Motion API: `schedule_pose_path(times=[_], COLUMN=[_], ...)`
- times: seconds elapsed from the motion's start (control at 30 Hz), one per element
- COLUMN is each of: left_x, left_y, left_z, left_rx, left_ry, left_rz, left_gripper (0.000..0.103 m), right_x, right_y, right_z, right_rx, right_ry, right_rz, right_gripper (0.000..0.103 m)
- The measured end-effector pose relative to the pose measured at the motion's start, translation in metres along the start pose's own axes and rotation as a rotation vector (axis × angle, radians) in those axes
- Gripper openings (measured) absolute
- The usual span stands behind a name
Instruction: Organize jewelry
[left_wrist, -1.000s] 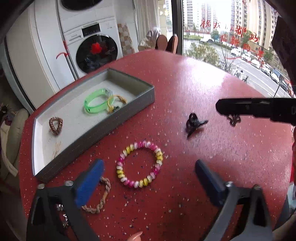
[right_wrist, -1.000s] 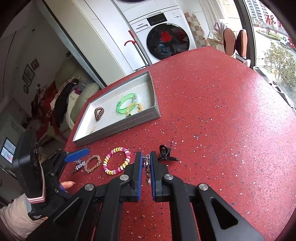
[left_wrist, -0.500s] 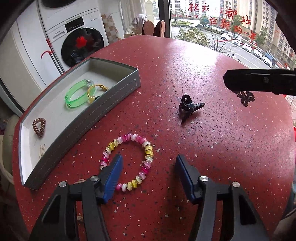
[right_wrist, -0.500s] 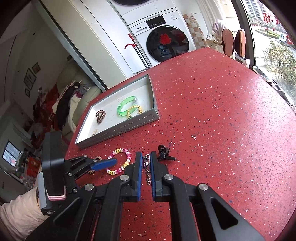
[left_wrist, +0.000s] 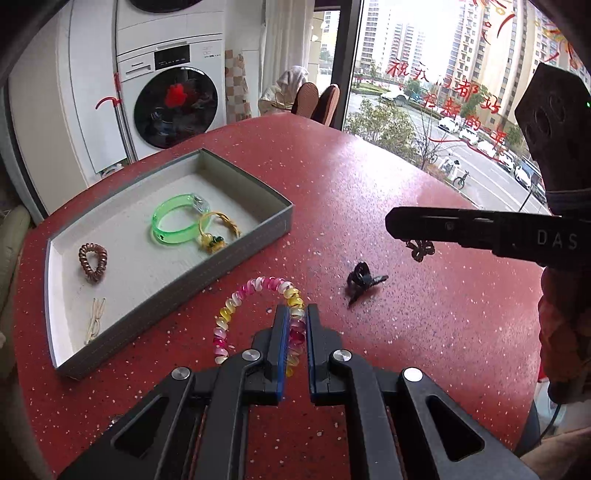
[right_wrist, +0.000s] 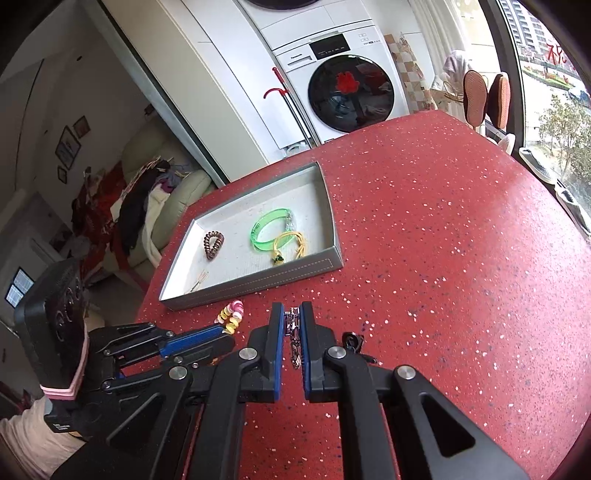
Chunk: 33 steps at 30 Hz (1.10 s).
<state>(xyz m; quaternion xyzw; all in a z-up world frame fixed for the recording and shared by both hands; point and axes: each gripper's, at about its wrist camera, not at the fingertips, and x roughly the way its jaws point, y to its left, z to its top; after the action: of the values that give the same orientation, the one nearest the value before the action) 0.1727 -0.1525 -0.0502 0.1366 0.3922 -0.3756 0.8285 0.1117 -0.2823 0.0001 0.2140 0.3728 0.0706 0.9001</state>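
Observation:
My left gripper (left_wrist: 296, 310) is shut on the pink-and-yellow spiral bracelet (left_wrist: 236, 304), gripping its right side just above the red table. The bracelet also shows in the right wrist view (right_wrist: 232, 316). My right gripper (right_wrist: 292, 317) is shut on a small dark metal earring (right_wrist: 294, 332), which hangs below its fingers in the left wrist view (left_wrist: 420, 249). The grey tray (left_wrist: 243, 254) holds a green bangle (left_wrist: 173, 221), a yellow cord bracelet (left_wrist: 218, 230), a brown spiral hair tie (left_wrist: 92, 260) and a thin gold piece (left_wrist: 94, 321).
A black hair claw (left_wrist: 364, 282) lies on the table right of the bracelet, below the right gripper. The round red table (right_wrist: 461, 258) ends near a washing machine (right_wrist: 343, 92) at the back and a window to the right.
My left gripper moved forward over the spiral bracelet and closed on its right side. The braided bracelet left the view. The right gripper stayed shut on the earring, shifting slightly.

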Motion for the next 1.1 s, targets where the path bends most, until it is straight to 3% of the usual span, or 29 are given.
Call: schedule_pose_path(times=[0.33, 0.6, 0.8, 1.1], left_x=[-0.044, -0.032, 0.0, 0.029], left_y=[0.071, 0.13, 0.149, 0.146], left_z=[0.031, 0.055, 0.057, 0.046], left_rx=[-0.147, -0.249, -0.304, -0.273], left_ry=[-0.076, -0.066, -0.019, 0.042], left_rz=[0.131, 0.206, 0.257, 0.3], left_gripper=[0.027, 0.027, 0.027, 0.027], right_x=[0.051, 0.114, 0.155, 0.183], right_y=[0.026, 0.031, 0.018, -0.001], right_z=[0.064, 0.103, 0.106, 0.09], right_rx=[-0.05, -0.075, -0.064, -0.038], right_ry=[0.034, 0.084, 0.119, 0.165], right_rz=[0.047, -0.008, -0.073, -0.107], right_gripper=[0.009, 0.009, 0.009, 0.009])
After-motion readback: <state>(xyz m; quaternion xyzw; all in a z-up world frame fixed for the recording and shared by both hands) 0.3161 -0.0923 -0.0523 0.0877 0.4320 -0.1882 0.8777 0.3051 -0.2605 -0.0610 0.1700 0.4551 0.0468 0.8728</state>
